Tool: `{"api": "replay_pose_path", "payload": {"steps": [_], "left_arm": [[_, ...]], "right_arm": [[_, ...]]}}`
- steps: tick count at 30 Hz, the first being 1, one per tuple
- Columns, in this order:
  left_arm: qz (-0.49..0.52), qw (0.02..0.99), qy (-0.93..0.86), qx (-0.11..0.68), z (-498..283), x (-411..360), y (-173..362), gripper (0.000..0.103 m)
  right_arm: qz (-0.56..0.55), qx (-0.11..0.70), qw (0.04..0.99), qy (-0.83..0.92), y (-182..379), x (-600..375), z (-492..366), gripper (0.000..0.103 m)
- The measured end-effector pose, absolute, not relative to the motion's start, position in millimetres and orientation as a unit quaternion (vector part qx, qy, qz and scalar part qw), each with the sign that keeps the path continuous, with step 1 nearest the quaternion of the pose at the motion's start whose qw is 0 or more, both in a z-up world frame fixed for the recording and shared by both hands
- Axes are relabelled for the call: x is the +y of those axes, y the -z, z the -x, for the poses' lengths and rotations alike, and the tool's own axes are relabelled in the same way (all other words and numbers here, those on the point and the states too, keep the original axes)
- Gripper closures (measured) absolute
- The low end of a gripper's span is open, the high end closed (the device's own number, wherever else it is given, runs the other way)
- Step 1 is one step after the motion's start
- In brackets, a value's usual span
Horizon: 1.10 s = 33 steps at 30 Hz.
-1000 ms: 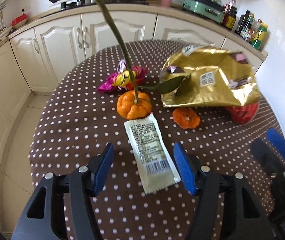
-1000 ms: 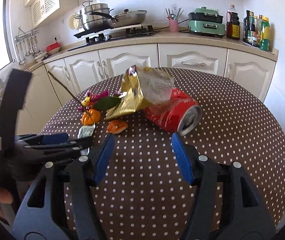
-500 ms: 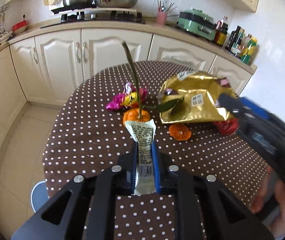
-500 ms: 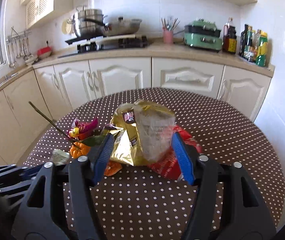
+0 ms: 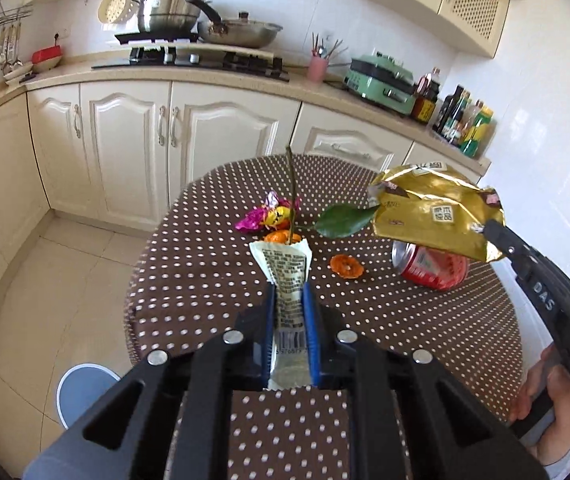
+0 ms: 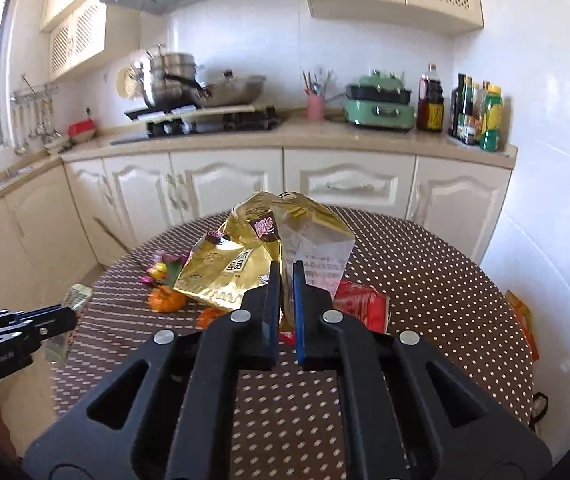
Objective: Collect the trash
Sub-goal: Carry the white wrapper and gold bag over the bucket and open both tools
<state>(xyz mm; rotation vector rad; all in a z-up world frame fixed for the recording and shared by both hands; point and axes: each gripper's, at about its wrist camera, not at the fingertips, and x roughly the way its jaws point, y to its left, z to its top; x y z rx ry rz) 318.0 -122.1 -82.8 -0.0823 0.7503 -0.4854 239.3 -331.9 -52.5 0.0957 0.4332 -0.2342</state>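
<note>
- Left gripper [image 5: 289, 334]: narrow, clamped across the lower half of a flat white printed sachet wrapper [image 5: 285, 266]; the barcode end sits between the jaws and the torn top projects forward, clear of the counter, so the piece appears held for carrying, not for pressing down.
- Right gripper [image 6: 286, 306]: narrow, pinching a lower edge of a crumpled gold foil snack bag [image 6: 245, 258]; the bag stands up ahead of the jaws and, in the left view, hangs off the counter above the can; an edge grip suits thin foil that offers no body to span.
- Remaining trash, ahead of the left gripper on the round brown polka-dot counter [image 5: 205, 280]: a small orange tangerine with long stem and green leaf [image 5: 279, 236] directly behind the sachet; a pink and yellow sweet wrapper [image 5: 267, 216] beyond it; a piece of orange peel [image 5: 347, 266] ahead to the right; a crushed red drinks can [image 5: 431, 266] further right, lying on its side.
- A round blue bin [image 5: 85, 390] stands on the floor, below and left of the left gripper; judged the likely destination for both held items.
- Judgement: two pieces lifted, four left to clear.
</note>
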Motion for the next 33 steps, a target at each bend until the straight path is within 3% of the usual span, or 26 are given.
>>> {"api": "replay_pose_path", "payload": {"steps": [16,23,33], "left_arm": [[0.110,0.925,0.155,0.330,-272,44,70,0.090],[0.143,0.915,0.083,0.368,-281,135,122,0.090],[0.183,0.858,0.008,0.479,-320,222,254,0.090]], "right_arm": [[0.014,0.196,0.979,-0.046,28,-154,-220,0.097],[0.047,0.251,0.958,-0.128,77,-47,-254,0.097],[0.076,0.384,0.900,-0.190,213,58,-316,0.097]]}}
